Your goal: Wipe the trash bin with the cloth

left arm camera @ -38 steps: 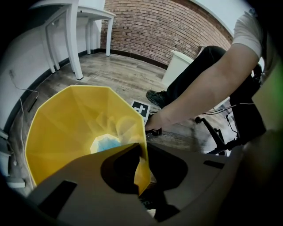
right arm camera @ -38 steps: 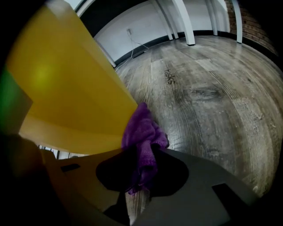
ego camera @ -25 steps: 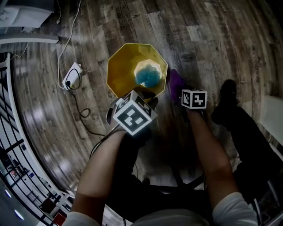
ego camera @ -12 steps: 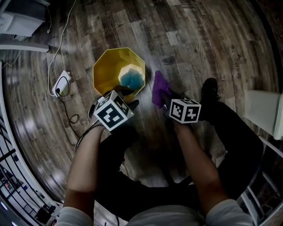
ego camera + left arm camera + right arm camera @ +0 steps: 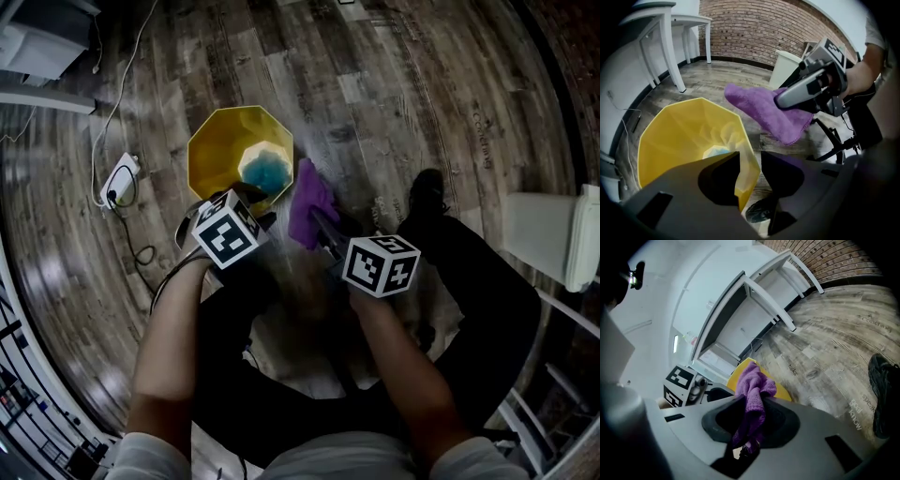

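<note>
The yellow trash bin [image 5: 216,155] stands on a grey plank floor [image 5: 422,112] near a brick wall [image 5: 787,23]. The jaws of the left gripper [image 5: 750,157] have just been opening and stand spread astride its rim. The jaws of the right gripper [image 5: 752,401] pinch the purple cloth [image 5: 309,202] beside it.

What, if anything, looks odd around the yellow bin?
Nothing looks spilled or broken. Two small oddities: a blue thing, too blurred to identify, lies at the bottom of the yellow bin, and a white plug box with loose cable trails on the floor beside it.
</note>
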A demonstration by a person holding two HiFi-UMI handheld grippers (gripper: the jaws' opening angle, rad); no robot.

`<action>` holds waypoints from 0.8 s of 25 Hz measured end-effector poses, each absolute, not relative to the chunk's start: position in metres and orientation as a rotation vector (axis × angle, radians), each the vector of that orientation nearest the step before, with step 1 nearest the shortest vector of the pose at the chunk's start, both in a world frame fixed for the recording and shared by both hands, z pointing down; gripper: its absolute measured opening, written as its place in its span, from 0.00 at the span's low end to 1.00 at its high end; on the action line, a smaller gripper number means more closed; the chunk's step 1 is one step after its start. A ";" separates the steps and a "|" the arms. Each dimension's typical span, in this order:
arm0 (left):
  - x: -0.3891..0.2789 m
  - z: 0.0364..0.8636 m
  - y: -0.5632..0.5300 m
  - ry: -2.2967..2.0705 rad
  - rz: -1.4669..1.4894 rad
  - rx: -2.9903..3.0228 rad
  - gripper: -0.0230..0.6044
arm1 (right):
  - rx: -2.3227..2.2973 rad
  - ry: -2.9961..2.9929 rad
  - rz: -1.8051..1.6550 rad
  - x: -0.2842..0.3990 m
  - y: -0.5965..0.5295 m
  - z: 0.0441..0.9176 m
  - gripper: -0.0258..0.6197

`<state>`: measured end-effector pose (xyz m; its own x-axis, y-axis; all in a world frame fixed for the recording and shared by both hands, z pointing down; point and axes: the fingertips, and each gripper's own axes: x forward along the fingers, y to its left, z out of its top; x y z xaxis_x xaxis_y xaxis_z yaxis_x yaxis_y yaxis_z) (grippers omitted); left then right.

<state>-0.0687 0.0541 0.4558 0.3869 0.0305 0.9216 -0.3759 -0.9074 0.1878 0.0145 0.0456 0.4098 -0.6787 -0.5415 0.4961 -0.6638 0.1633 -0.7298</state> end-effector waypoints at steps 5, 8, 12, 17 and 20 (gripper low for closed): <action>-0.071 0.463 0.057 -0.274 1.581 2.261 0.26 | 1.131 -2.323 1.538 -0.002 0.040 0.419 0.18; -0.069 0.470 0.063 -0.231 1.597 2.258 0.26 | 1.121 -2.306 1.488 -0.006 0.037 0.432 0.18; -0.066 0.469 0.061 -0.222 1.627 2.285 0.20 | 1.160 -2.289 1.509 -0.007 0.034 0.441 0.18; -0.065 0.468 0.057 -0.245 1.596 2.282 0.16 | 1.214 -2.267 1.524 -0.004 0.032 0.450 0.18; -0.062 0.467 0.057 -0.245 1.578 2.281 0.16 | 1.234 -2.257 1.528 -0.002 0.030 0.455 0.18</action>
